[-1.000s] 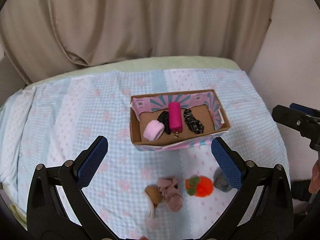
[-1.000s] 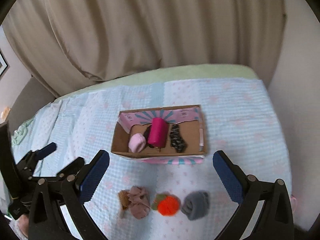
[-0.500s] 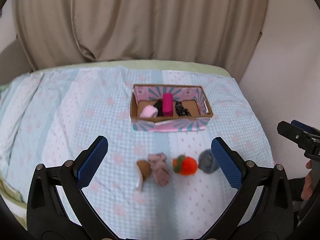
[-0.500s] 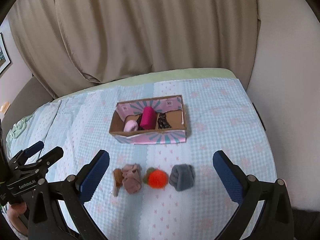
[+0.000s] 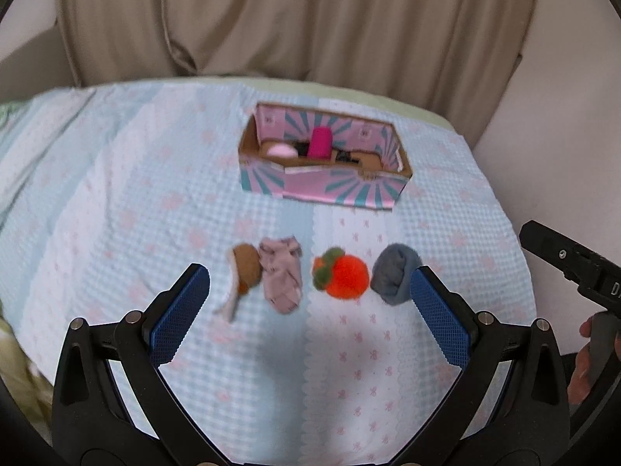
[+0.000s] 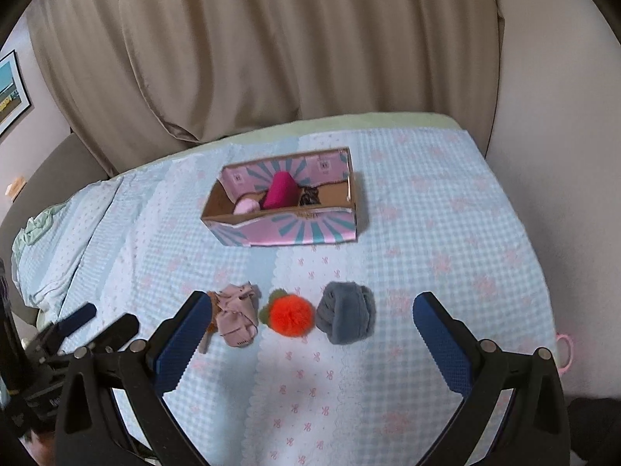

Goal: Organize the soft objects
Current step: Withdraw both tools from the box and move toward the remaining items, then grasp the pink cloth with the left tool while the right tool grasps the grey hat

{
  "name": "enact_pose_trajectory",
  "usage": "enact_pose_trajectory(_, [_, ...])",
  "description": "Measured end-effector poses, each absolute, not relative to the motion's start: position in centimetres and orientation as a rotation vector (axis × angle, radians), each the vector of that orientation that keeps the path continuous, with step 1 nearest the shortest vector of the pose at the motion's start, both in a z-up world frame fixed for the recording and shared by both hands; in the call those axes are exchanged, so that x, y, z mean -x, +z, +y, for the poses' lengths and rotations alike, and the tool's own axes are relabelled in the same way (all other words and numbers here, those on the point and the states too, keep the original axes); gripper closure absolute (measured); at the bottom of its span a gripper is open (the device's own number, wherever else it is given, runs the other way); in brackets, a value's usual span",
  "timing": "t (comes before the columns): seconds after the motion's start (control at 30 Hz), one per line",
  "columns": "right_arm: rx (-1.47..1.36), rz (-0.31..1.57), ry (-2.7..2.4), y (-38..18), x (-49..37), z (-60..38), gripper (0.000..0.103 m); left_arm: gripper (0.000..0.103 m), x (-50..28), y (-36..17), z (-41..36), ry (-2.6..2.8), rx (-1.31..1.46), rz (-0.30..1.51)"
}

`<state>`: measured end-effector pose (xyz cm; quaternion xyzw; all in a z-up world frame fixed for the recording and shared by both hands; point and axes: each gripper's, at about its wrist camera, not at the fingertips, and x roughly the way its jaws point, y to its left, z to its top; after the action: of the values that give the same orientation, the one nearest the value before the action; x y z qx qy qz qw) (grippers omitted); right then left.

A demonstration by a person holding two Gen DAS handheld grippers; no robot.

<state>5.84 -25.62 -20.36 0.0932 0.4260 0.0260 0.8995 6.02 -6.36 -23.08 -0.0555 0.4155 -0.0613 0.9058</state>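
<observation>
1. Bedspread (image 6: 446, 233) with a light blue check and pink bows covers a bed; beige curtains (image 6: 271, 46) hang behind it, plain wall on the right, framed picture (image 6: 9, 89) at far left of the right wrist view.
2. Pink-and-teal cardboard box (image 6: 295, 229) sits mid-frame, holding a magenta roll (image 6: 278, 191), a pale pink bundle (image 6: 246, 206) and something dark I can't make out.
3. Lower down there's a row: brown piece (image 5: 245, 268), dusty pink sock (image 6: 236, 316), orange pom-pom (image 6: 291, 316), grey sock ball (image 6: 345, 316), each just beside the next.
4. Left hand-held gripper (image 5: 308, 310) is spread wide, holding nothing, touching nothing. Right hand-held gripper (image 6: 310, 334), same deal.
5. Bed edge drops off near the wall at right; bare bedspread lies between row and box, and at lower centre.
</observation>
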Motion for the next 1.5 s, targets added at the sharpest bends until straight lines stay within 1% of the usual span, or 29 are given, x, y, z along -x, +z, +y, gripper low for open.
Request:
enact_pose_trajectory(0.23, [-0.214,0.892,0.063,-27.6,-7.0,-26.3,0.000,0.000,-8.1,-32.1,-7.3,-0.072,0.213,0.904])
enact_pose_trajectory(0.4, [-0.212,0.927,0.053,-32.1,-8.8,-26.4,0.000,0.001,-11.0,-37.1,-6.9,-0.039,0.289,0.934])
enact_pose_trajectory(0.6, [-0.252,0.965,0.032,-36.2,-11.6,-26.9,0.000,0.007,-14.7,-41.5,-6.6,-0.007,0.373,0.991])
enact_pose_trajectory(0.8, [-0.284,1.014,0.024,-38.8,-14.3,-26.7,0.000,0.009,-17.6,-44.3,-5.4,0.044,0.484,1.025])
enact_pose_trajectory(0.87, [-0.288,1.031,0.024,-39.8,-15.2,-26.6,0.000,0.013,-18.4,-45.0,-5.2,0.051,0.504,1.037])
enact_pose_trajectory(0.93, [-0.292,1.044,0.019,-40.6,-15.8,-26.5,0.000,0.022,-19.1,-45.5,-5.6,0.055,0.499,1.046])
enact_pose_trajectory(1.0, [-0.304,1.061,0.019,-41.5,-16.4,-26.4,0.002,0.024,-19.4,-45.5,-6.0,0.077,0.472,1.047])
enact_pose_trajectory(1.07, [-0.303,1.079,0.020,-42.2,-16.9,-26.3,0.005,0.029,-19.8,-45.6,-6.4,0.090,0.448,1.042])
enact_pose_trajectory(1.17, [-0.306,1.088,0.012,-42.9,-17.4,-26.4,0.006,0.044,-20.3,-46.0,-6.6,0.105,0.406,1.050])
enact_pose_trajectory(1.2, [-0.307,1.091,0.008,-43.1,-17.6,-26.5,0.006,0.054,-20.5,-46.3,-6.6,0.107,0.392,1.057])
enact_pose_trajectory(1.23, [-0.306,1.096,0.006,-43.3,-17.7,-26.6,0.009,0.060,-20.6,-46.6,-6.4,0.101,0.383,1.064])
enact_pose_trajectory(1.3, [-0.297,1.109,0.001,-43.8,-18.0,-26.6,0.016,0.065,-20.8,-46.9,-6.2,0.098,0.363,1.075])
enact_pose_trajectory(1.37, [-0.281,1.124,-0.009,-44.3,-18.3,-26.7,0.026,0.069,-20.8,-47.0,-6.0,0.093,0.347,1.072])
enact_pose_trajectory(1.43, [-0.275,1.133,-0.017,-44.7,-18.4,-26.8,0.030,0.073,-20.8,-46.9,-6.0,0.086,0.332,1.070])
enact_pose_trajectory(1.5, [-0.276,1.130,-0.021,-44.7,-18.4,-26.9,0.034,0.075,-20.7,-46.8,-5.9,0.080,0.322,1.067])
